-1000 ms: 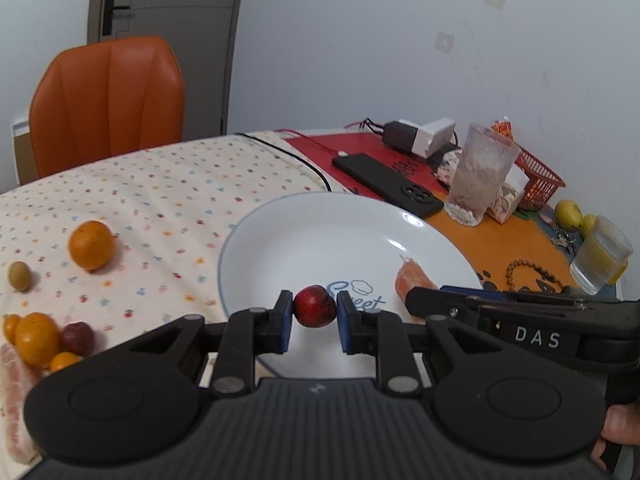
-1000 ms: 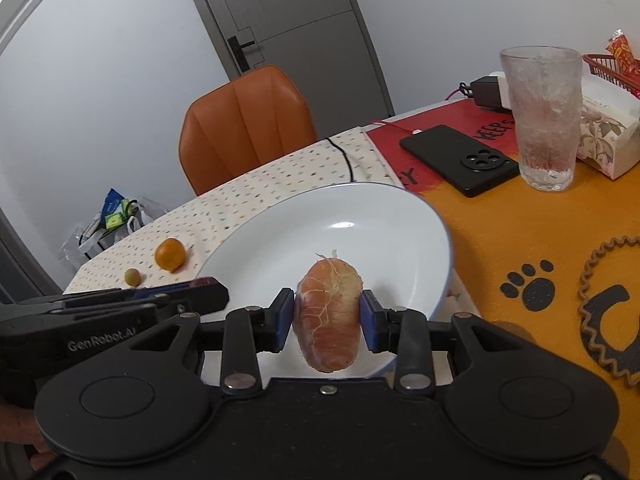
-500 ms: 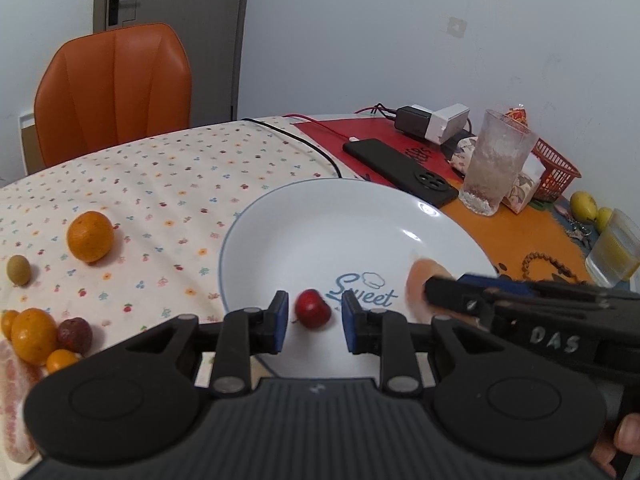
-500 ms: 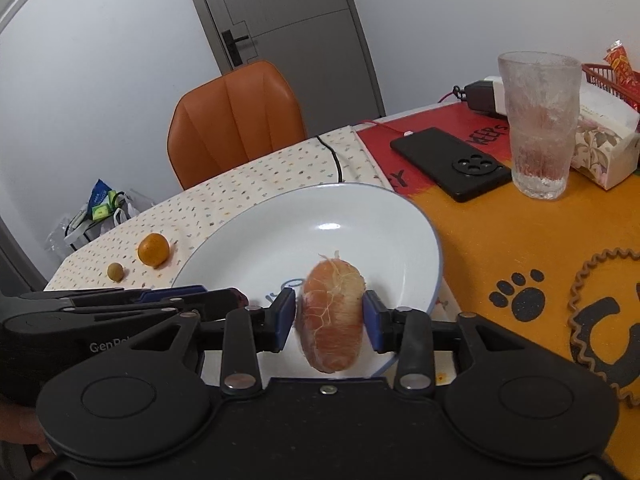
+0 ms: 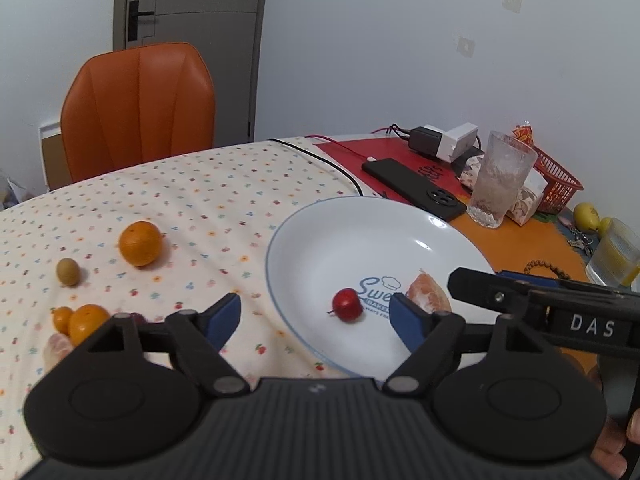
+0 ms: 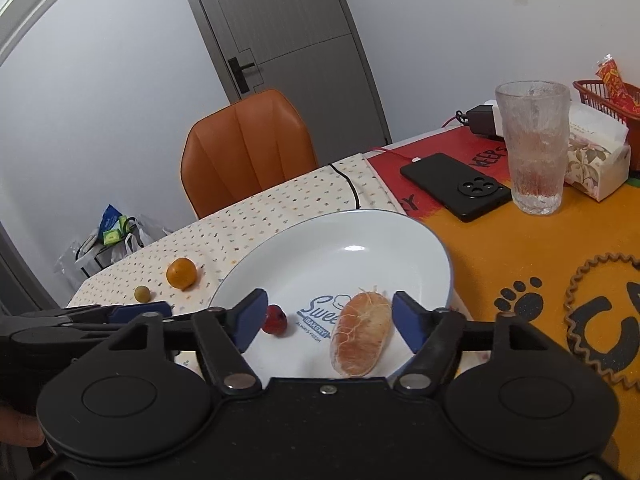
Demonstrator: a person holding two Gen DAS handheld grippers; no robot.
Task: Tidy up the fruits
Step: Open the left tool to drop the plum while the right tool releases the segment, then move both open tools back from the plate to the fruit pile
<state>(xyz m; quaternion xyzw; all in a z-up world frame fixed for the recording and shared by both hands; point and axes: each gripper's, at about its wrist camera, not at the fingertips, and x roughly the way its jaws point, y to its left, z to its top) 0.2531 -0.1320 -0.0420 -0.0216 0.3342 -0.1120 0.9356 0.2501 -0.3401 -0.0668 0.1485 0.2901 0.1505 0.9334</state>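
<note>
A white plate point(image 5: 304, 236) sits on a table. On it lie a small red fruit point(image 5: 347, 305) and, just beside it, a peeled citrus segment point(image 6: 361, 334). The left gripper point(image 5: 316, 316) and right gripper point(image 6: 326, 316) both hover over the plate's near edge, jaws spread wide, gripping nothing. An orange point(image 5: 140, 243) and what may be an olive point(image 5: 67, 271) rest on the floral cloth point(image 5: 200, 184).

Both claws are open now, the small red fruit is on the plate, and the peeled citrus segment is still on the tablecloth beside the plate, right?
Not quite. The peeled citrus segment lies on the plate, near the small red fruit, not on the tablecloth; the right wrist view shows it. The rest holds: the left claw and right claw are open.
</note>
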